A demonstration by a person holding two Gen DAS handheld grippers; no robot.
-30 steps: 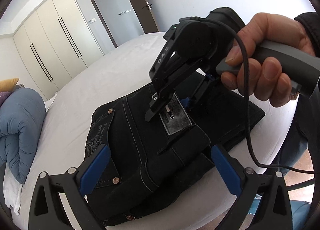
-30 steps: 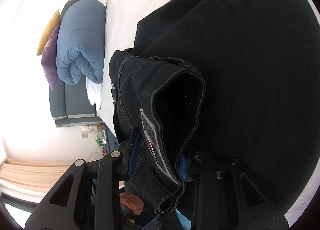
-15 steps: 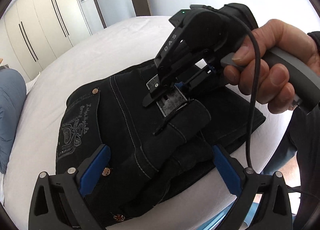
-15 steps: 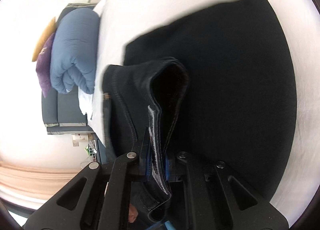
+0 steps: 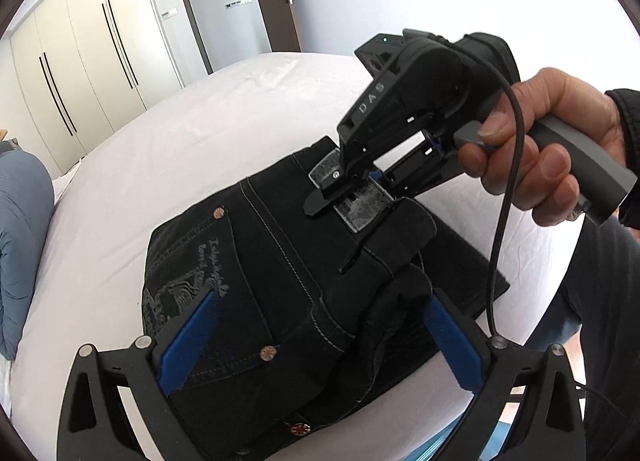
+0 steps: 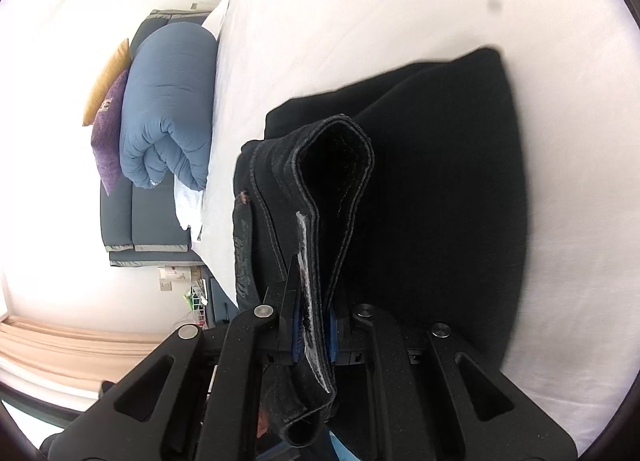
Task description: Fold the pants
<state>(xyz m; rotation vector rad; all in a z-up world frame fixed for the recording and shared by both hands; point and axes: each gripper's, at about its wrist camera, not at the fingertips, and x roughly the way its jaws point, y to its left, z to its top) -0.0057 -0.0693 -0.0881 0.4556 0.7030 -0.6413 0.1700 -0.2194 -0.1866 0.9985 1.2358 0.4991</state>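
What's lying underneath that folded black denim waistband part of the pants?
Under the waistband part lie the folded black pant legs, flat on the white bed sheet. How many layers are stacked beneath is hidden. The right gripper pinches the waistband at its grey label.

Right hand-held gripper [image 5: 352,197]: black frame marked "DAS", grey handle, black cable; bare hand [image 5: 536,153], dark sleeve

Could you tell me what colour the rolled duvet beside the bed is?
Blue; the duvet shows best in the right wrist view.
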